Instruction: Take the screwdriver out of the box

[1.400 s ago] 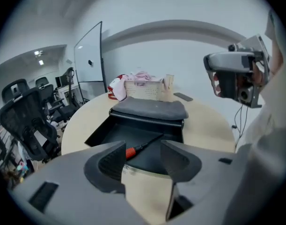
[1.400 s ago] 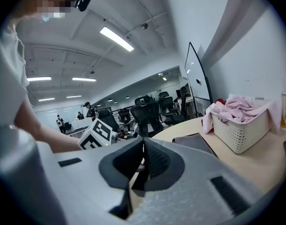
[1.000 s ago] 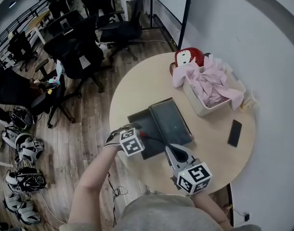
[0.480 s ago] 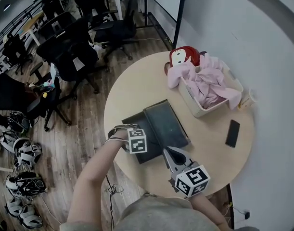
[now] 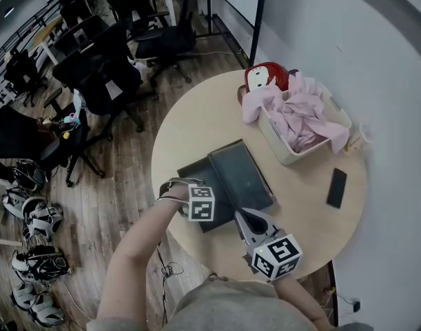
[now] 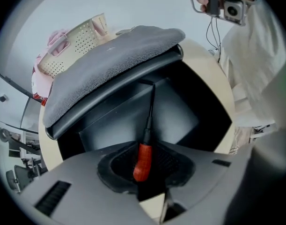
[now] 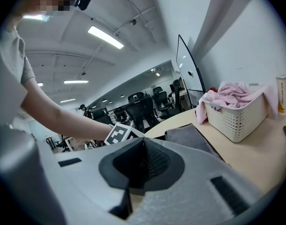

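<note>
Screwdriver and setting, big to small: a round table, and on it the dark box with its lid propped open. Reaching down into the box, the left gripper — clearly the nearer one — has just been closing and pinches the screwdriver by its red handle, with the shaft running along the box floor toward the lid. The right gripper hangs beside the box, jaws together on nothing.

A white basket of pink cloth sat at the far right of the round table, a red object just beyond it and a black phone nearer. Black office chairs stood far left on the wooden floor.
</note>
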A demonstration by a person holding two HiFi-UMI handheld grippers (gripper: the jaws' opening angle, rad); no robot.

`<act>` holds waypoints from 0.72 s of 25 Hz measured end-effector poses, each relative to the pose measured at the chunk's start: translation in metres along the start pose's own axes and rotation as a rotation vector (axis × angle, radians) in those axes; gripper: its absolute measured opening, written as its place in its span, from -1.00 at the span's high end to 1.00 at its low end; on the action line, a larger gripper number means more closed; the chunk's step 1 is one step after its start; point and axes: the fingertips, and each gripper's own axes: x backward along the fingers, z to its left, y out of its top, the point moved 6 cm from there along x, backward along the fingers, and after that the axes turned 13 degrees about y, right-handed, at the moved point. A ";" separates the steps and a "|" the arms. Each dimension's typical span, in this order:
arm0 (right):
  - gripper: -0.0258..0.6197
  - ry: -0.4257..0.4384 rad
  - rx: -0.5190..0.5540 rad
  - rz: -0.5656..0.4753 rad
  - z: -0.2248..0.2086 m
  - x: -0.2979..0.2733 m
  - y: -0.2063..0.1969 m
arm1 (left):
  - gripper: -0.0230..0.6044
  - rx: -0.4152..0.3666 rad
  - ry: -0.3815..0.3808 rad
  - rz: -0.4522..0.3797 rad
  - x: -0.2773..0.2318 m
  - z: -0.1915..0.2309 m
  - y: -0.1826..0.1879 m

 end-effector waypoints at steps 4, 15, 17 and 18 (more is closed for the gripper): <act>0.92 0.001 0.009 -0.001 0.004 0.002 0.000 | 0.66 -0.025 0.021 0.005 0.005 0.002 0.000; 0.92 0.031 0.026 -0.004 0.024 0.008 0.000 | 0.66 -0.096 0.182 0.070 0.044 0.017 -0.014; 0.92 0.042 0.033 -0.005 0.029 0.009 0.001 | 0.66 -0.088 0.199 0.091 0.050 0.014 -0.022; 0.92 0.047 0.037 -0.005 0.032 0.009 0.001 | 0.66 -0.075 0.206 0.098 0.053 0.013 -0.026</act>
